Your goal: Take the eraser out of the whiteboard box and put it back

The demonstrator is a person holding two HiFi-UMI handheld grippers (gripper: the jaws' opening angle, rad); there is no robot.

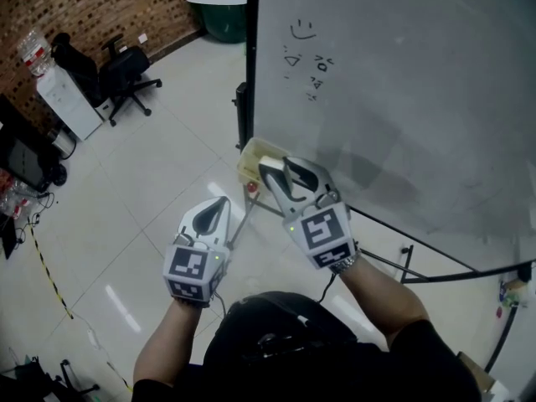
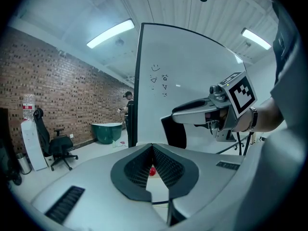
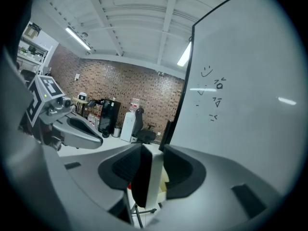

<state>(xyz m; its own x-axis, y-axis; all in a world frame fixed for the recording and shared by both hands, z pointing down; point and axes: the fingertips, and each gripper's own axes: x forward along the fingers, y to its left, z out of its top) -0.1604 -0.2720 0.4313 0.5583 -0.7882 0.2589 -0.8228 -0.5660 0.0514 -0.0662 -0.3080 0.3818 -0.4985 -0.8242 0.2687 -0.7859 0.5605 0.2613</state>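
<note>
Eraser clamped between right gripper fingers over box; left gripper fingers pressed together, empty; whiteboard alongside right.

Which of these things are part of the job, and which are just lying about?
Job: eraser, gripped in the right claw; box; whiteboard.
Lying about: office chair; water cooler; green tub; left claw, shut, empty.

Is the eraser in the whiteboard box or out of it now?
Out: the right gripper holds the eraser between its fingers, above the box.
</note>
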